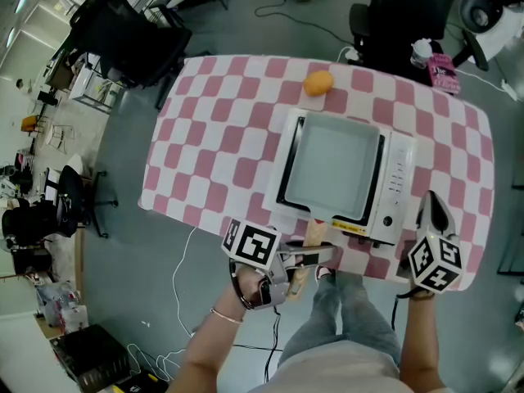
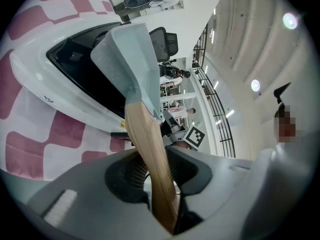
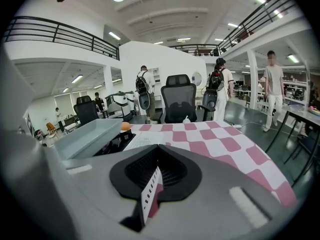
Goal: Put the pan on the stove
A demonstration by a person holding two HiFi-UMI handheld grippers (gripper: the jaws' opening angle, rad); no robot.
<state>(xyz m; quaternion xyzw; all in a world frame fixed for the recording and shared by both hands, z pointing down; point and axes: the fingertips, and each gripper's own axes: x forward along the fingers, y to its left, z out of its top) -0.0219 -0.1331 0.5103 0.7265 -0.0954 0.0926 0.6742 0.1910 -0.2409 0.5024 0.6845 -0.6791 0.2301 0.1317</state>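
Pink-and-white checked table (image 1: 221,137), a white stove (image 1: 398,178) at its near edge, an orange (image 1: 318,83) just beyond the stove

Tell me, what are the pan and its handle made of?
The pan looks like metal under a matte, pale grey-blue, finely speckled coating. It might be enamel, but the look alone can't settle that. Its handle, clamped in the left gripper, looks like wood: it is tan and smooth, with faint grain lines.
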